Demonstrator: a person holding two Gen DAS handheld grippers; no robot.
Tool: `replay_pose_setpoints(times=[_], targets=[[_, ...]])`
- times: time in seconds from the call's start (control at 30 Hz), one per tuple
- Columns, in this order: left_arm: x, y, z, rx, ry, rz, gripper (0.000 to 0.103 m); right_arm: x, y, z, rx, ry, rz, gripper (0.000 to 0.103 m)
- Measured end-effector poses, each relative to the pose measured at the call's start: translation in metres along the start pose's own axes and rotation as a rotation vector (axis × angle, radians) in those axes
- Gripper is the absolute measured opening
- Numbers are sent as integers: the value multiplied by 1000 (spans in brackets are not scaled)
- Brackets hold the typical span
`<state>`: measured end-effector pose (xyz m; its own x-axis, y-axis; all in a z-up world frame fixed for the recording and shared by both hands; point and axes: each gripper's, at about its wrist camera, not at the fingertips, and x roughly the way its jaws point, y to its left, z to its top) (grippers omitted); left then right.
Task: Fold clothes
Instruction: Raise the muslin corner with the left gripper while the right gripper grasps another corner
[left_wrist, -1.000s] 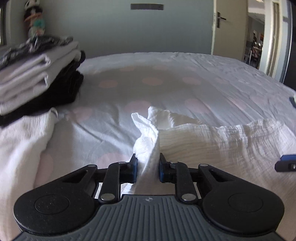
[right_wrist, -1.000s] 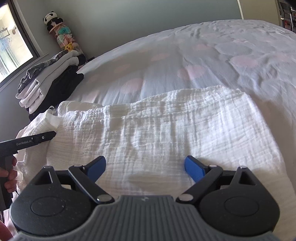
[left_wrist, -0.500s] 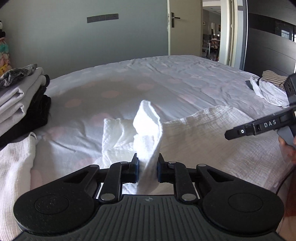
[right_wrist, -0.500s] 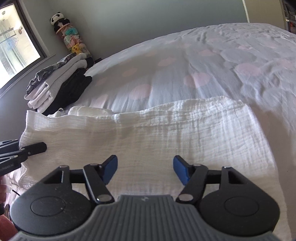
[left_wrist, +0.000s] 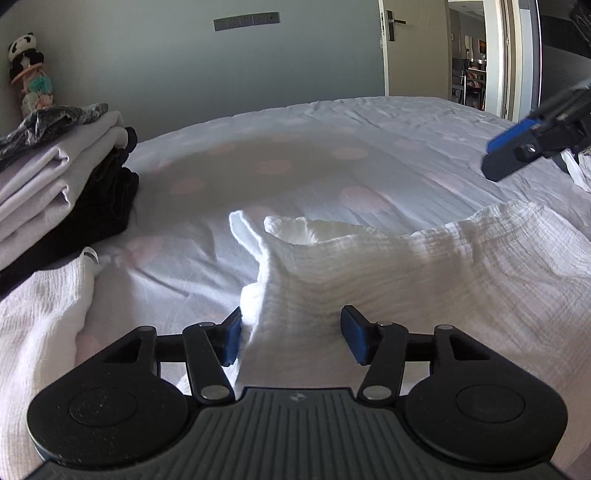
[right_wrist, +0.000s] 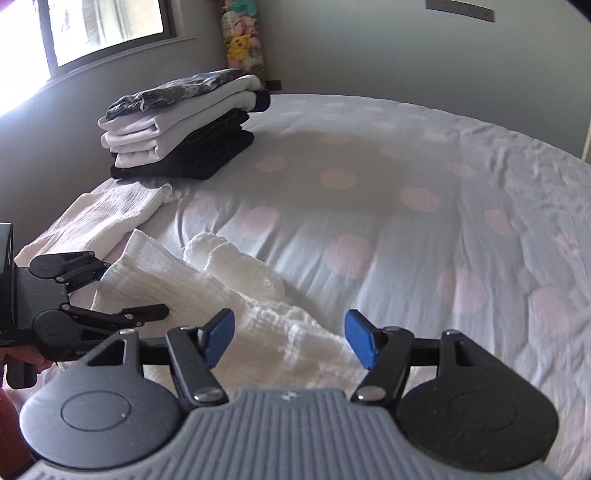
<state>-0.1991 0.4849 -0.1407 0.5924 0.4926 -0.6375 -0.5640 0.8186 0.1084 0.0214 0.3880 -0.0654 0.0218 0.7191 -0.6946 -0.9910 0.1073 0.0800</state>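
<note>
A white crinkled muslin cloth (left_wrist: 388, 273) lies folded on the bed, also in the right wrist view (right_wrist: 236, 291). My left gripper (left_wrist: 291, 338) is open, its blue pads on either side of the cloth's raised left edge. It shows from the side in the right wrist view (right_wrist: 110, 291), jaws apart at the cloth's edge. My right gripper (right_wrist: 288, 338) is open and empty, held above the cloth. One of its fingers (left_wrist: 517, 147) shows at the upper right of the left wrist view.
A stack of folded clothes (right_wrist: 181, 129) stands at the bed's far left corner, also in the left wrist view (left_wrist: 62, 173). Another white cloth (left_wrist: 37, 314) lies at the left. The polka-dot bedsheet (right_wrist: 369, 192) stretches beyond. A doorway (left_wrist: 465, 55) is at the back right.
My left gripper has opened and let go of the cloth edge it pinched. My right gripper has lifted away from the cloth and turned left, still open.
</note>
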Motion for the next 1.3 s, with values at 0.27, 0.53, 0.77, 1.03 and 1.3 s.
replay_pose_setpoints(times=[0.27, 0.53, 0.77, 1.03, 1.3], targets=[[-2, 2, -3, -11, -20, -97, 19, 91, 8, 80, -269, 182, 99, 67], [-21, -8, -12, 80, -40, -146, 17, 167, -9, 106, -98, 305, 158, 66], [-36, -2, -15, 18, -81, -219, 17, 203, -6, 73, -16, 426, 217, 34], [-60, -1, -13, -28, -131, -290, 17, 147, 11, 87, -93, 333, 289, 2], [-82, -10, -15, -1, -169, -304, 17, 91, 36, 82, -244, 341, 405, 1]])
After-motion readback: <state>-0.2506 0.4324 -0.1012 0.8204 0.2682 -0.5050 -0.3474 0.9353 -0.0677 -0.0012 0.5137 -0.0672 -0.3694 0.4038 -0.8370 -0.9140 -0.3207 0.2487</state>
